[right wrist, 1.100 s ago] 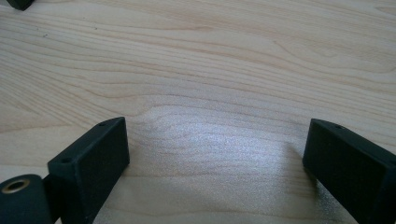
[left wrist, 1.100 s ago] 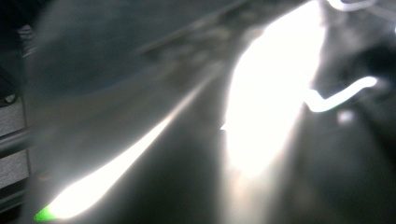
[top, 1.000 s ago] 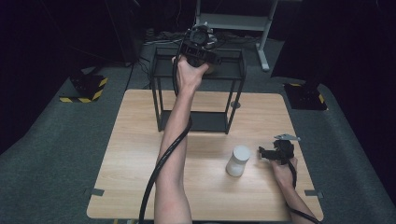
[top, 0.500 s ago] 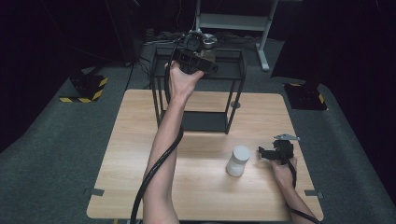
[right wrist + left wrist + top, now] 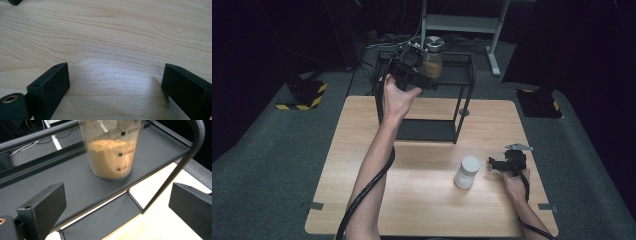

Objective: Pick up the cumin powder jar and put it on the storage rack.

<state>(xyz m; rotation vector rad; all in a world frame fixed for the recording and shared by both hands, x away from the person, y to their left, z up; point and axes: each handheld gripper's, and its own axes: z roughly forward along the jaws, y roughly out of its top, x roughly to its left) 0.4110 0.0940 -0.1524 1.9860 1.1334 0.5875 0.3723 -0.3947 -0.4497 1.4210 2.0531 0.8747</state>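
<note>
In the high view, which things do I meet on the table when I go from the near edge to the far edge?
White bottle → black shelf rack → beaker of brown powder standing on the rack's top shelf.

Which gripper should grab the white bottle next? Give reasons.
Right: the right gripper rests open on the table beside the white bottle; the left gripper, jaws just opening, is up at the rack.
</note>
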